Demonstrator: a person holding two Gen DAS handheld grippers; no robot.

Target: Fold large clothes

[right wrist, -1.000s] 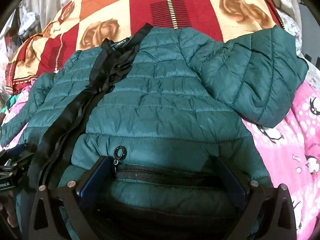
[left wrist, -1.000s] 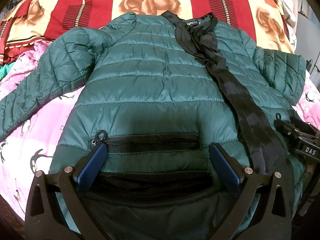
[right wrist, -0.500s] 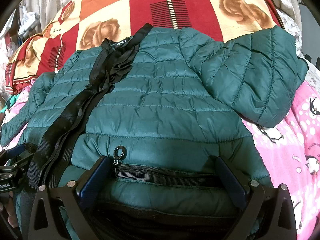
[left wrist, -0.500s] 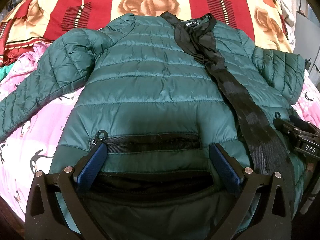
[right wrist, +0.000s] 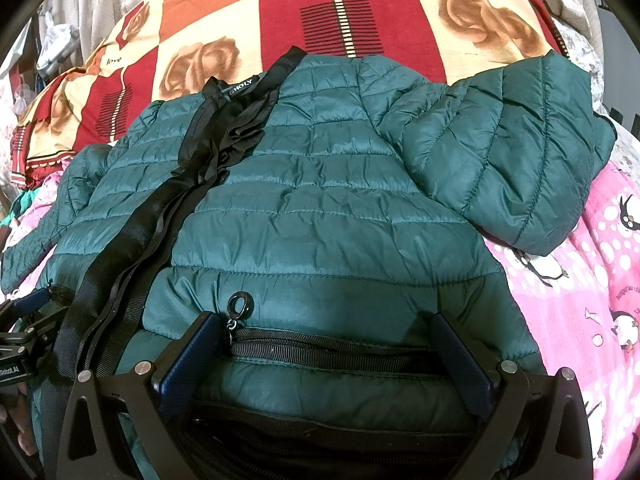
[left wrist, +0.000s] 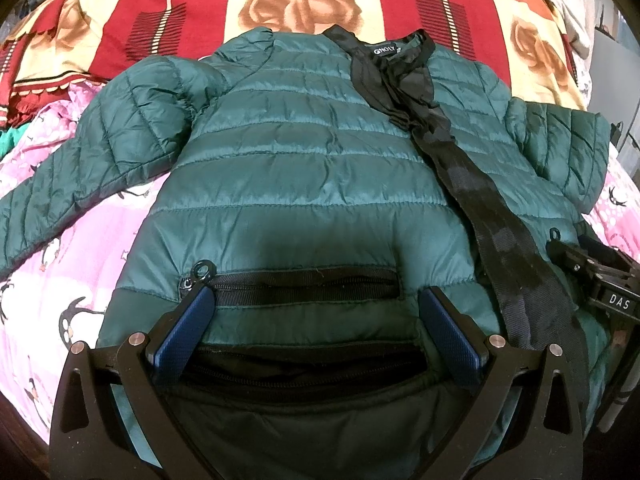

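A dark green quilted puffer jacket (left wrist: 304, 168) lies front up on the bed, collar far, black zipper band (left wrist: 492, 216) down its middle. It also shows in the right wrist view (right wrist: 320, 208). My left gripper (left wrist: 316, 312) is open, its blue pads straddling the jacket's bottom hem at the left pocket zipper (left wrist: 304, 284). My right gripper (right wrist: 324, 340) is open, straddling the hem at the right pocket zipper (right wrist: 328, 348). The left sleeve (left wrist: 92, 152) stretches out sideways. The right sleeve (right wrist: 504, 160) is folded back on itself.
A pink penguin-print sheet (right wrist: 580, 280) covers the bed under the jacket. A red, cream and orange rose-pattern blanket (left wrist: 304, 4) lies beyond the collar. The right gripper's black body (left wrist: 600, 280) shows at the right of the left wrist view.
Both grippers have stayed at the hem, wide open. The views shifted very slightly; the jacket has not visibly moved.
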